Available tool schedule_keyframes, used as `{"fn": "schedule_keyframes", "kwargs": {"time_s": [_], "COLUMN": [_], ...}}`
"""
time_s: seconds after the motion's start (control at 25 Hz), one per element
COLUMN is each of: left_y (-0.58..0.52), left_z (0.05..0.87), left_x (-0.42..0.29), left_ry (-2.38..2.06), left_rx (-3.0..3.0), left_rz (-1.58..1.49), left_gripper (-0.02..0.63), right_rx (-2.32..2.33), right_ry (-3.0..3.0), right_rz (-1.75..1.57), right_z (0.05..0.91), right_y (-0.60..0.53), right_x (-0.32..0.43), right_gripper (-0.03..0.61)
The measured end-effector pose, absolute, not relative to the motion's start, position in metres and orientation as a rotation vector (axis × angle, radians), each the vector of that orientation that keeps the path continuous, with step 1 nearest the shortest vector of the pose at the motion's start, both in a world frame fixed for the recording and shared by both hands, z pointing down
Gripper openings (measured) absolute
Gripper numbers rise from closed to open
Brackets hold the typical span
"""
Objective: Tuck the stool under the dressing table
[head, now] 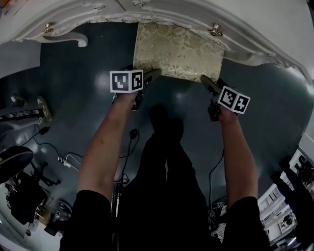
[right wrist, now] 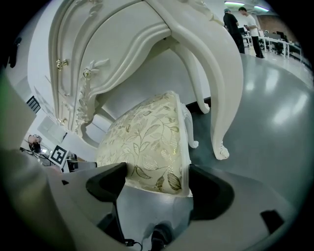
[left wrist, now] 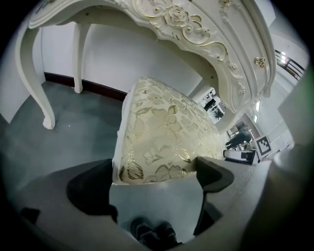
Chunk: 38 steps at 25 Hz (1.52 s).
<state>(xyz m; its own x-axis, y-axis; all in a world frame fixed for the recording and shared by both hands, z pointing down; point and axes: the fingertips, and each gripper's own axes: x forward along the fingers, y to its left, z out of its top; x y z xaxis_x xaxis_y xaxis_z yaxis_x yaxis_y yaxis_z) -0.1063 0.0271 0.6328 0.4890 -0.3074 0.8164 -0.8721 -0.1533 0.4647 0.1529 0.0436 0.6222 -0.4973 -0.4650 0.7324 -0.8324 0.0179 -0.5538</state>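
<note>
The stool (head: 176, 51), with a cream cushion in a gold leaf pattern, stands partly beneath the white carved dressing table (head: 162, 10), its near edge still out in front. My left gripper (head: 147, 78) is at the cushion's near left corner and my right gripper (head: 208, 83) at the near right corner. In the left gripper view the stool (left wrist: 162, 142) fills the space ahead, and the left gripper (left wrist: 152, 181) has its jaws wide apart at the cushion's edge. In the right gripper view the right gripper (right wrist: 159, 186) straddles the stool (right wrist: 147, 142) the same way. Both are open.
The table's curved white legs (left wrist: 44, 105) (right wrist: 223, 112) flank the stool on the dark grey floor. Cables (head: 130, 135) and equipment (head: 19, 162) lie on the floor to my left. White shelving (head: 282, 211) stands at the right. People (right wrist: 240, 24) stand far off.
</note>
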Motion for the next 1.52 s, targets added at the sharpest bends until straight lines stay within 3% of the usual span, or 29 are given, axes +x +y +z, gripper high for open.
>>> {"fn": "schedule_keyframes", "kwargs": {"time_s": [1.52], "left_y": [-0.028], "left_z": [0.629], "left_x": [-0.094], "left_ry": [-0.991], "left_rx": [1.758], "left_rz": [0.676], "left_gripper": [0.529], "right_rx": [1.437], "right_ry": [-2.005], "right_rz": [1.350], "right_z": [0.615], "right_y": [-0.018], "right_x": [0.166], "right_gripper": [0.414]}}
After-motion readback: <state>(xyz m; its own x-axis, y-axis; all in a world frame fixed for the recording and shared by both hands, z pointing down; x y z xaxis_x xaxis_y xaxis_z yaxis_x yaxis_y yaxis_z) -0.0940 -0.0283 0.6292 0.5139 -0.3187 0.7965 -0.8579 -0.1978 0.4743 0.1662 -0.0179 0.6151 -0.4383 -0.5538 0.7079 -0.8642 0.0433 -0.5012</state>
